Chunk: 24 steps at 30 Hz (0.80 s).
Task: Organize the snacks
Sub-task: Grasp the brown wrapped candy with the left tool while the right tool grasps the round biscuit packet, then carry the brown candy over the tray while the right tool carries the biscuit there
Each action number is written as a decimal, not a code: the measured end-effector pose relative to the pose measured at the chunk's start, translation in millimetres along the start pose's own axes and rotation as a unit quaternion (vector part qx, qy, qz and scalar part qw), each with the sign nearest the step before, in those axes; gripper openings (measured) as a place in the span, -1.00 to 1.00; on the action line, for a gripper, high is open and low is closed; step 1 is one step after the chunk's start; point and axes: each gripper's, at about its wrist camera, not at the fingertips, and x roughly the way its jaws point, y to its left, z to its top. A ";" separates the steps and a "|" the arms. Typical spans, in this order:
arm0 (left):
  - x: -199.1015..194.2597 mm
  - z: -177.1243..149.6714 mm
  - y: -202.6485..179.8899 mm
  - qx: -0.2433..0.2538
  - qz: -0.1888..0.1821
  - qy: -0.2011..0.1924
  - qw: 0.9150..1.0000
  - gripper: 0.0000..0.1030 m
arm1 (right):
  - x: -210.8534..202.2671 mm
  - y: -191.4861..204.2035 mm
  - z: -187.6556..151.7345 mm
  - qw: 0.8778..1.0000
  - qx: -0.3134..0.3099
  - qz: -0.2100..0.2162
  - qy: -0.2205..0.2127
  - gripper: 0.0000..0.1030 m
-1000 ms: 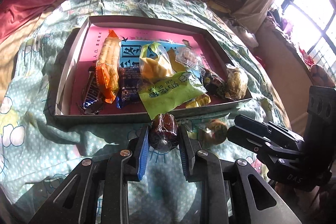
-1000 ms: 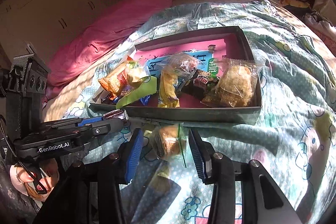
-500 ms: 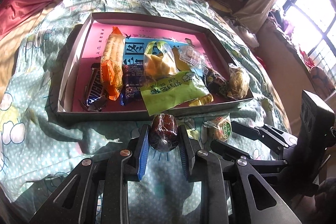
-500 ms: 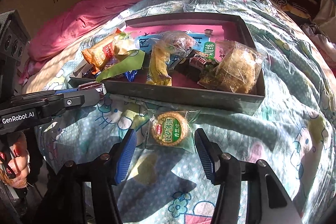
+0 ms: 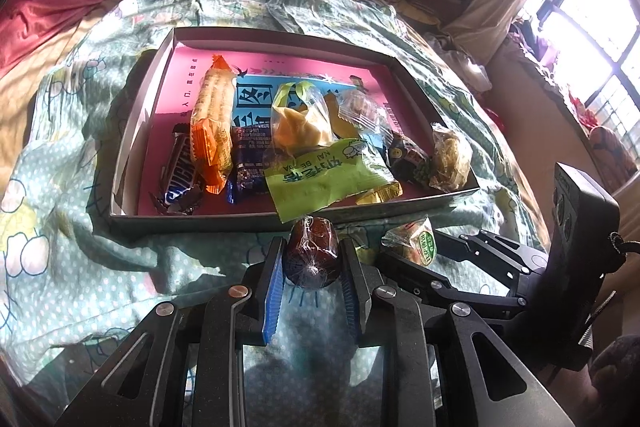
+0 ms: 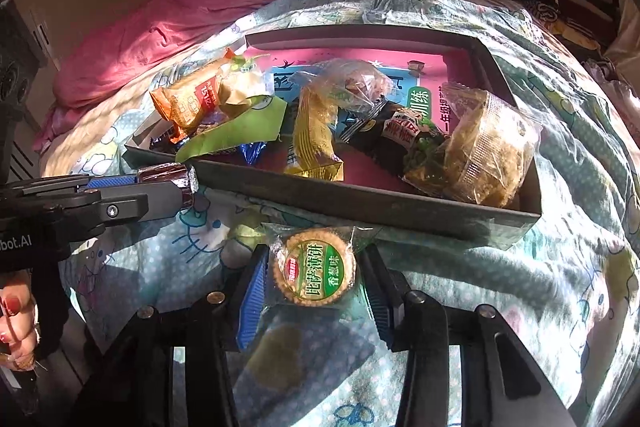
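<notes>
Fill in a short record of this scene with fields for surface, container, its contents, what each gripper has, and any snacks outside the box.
surface: bedspread, patterned, rumpled
container: open box with pink floor
contents: mixed wrapped snacks, among them an orange packet and a green packet
left gripper: shut on a dark wrapped sweet, near the box's front wall
right gripper: jaws closing around a round biscuit pack, which lies on the bedspread
outside box: the sweet and the biscuit pack
</notes>
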 end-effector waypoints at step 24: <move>-5.6 35.9 19.2 -0.021 0.027 -0.044 0.998 -0.48 | -56.7 -7.2 30.4 0.990 0.011 0.035 -0.134 -0.10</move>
